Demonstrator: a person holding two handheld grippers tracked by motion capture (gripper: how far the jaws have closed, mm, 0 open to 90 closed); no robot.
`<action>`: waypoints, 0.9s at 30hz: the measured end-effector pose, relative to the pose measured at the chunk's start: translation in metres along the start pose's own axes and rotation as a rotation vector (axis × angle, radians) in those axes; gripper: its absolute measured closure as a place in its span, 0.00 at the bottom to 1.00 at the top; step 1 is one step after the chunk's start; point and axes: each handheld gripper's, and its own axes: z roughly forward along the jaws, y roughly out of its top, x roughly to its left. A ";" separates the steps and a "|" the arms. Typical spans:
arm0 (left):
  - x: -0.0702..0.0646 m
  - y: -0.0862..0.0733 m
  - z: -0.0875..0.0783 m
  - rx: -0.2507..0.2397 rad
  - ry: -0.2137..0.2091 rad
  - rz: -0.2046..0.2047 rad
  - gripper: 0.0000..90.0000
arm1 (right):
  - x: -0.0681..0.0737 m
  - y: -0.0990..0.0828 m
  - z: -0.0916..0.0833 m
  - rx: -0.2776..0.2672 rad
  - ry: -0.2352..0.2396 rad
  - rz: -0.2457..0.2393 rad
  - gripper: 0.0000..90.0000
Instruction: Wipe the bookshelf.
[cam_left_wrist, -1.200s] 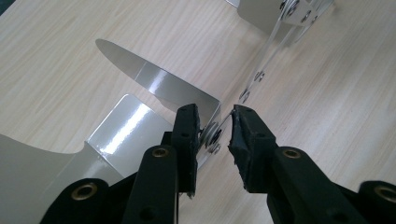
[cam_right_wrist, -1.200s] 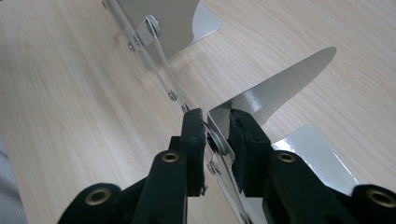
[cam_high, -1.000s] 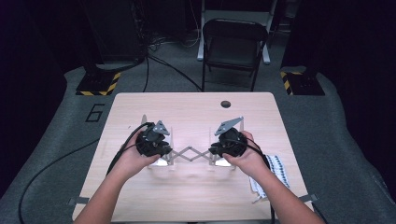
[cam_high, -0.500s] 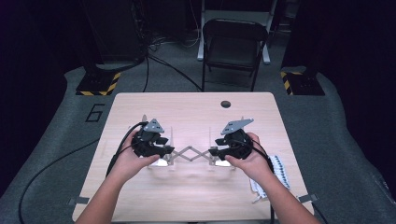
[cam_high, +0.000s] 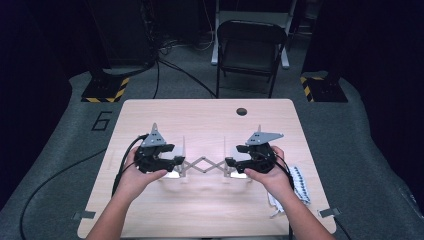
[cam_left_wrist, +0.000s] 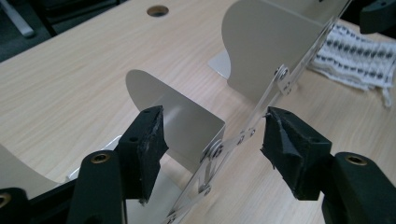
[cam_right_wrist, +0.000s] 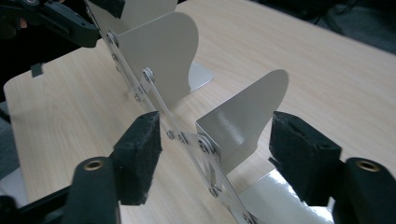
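Note:
A white metal expanding rack (cam_high: 204, 165) with a scissor lattice lies stretched across the middle of the wooden table (cam_high: 210, 120). My left gripper (cam_high: 172, 161) is at its left end and my right gripper (cam_high: 234, 162) at its right end. In the left gripper view, the left gripper (cam_left_wrist: 217, 135) stands open, its jaws having just been opening. A curved rack plate (cam_left_wrist: 182, 116) and the lattice (cam_left_wrist: 280, 79) sit between the pads without touching them. In the right gripper view, the right gripper (cam_right_wrist: 219, 149) is open too, its jaws just opened, with an end plate (cam_right_wrist: 247, 116) standing free between its pads.
A patterned cloth (cam_high: 295, 182) lies at the table's right edge by the person's right forearm. A round cable hole (cam_high: 242, 111) is near the far edge. A black folding chair (cam_high: 250, 45) stands beyond the table. Cables trail off the left side.
Both grippers' jaws have spread open off the rack's end plates. The hands have drawn apart, the left one moving left, and the lattice is stretched longer.

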 end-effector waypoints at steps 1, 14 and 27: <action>-0.001 -0.001 -0.003 -0.024 0.001 -0.001 0.44 | 0.001 -0.001 -0.003 -0.019 -0.011 -0.009 0.33; -0.025 -0.023 -0.034 -0.168 -0.108 0.056 0.48 | 0.024 -0.041 -0.057 -0.153 -0.074 -0.023 0.41; -0.033 -0.066 -0.009 -0.155 -0.114 0.034 0.45 | -0.008 -0.109 -0.081 -0.135 -0.347 0.099 0.39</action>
